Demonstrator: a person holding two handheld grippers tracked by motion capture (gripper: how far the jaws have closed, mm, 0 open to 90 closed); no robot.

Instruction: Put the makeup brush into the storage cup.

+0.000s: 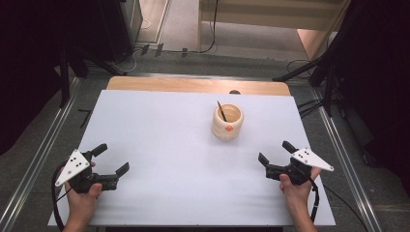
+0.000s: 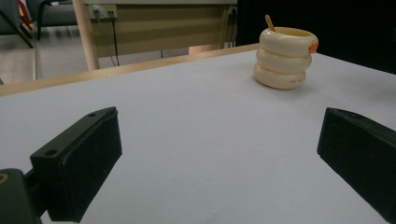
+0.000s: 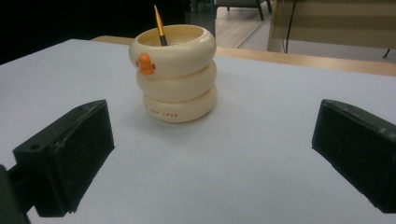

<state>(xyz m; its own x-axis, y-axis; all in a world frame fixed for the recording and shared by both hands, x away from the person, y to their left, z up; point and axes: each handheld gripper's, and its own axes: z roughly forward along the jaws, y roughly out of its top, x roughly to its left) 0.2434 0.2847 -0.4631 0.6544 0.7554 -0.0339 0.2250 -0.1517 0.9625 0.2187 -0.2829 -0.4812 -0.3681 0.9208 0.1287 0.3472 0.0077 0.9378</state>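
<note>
Holding both grippers wide and empty at the near corners, left gripper (image 1: pixel 110 159) and right gripper (image 1: pixel 275 151), I judge I'm about to start: next I reach the right one to the cup (image 1: pixel 227 122), far of centre, with its brush (image 1: pixel 222 111).

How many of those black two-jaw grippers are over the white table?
2. The left black two-jaw gripper sits near the table's front-left corner, the right black two-jaw gripper near its front-right edge, both open.
</note>
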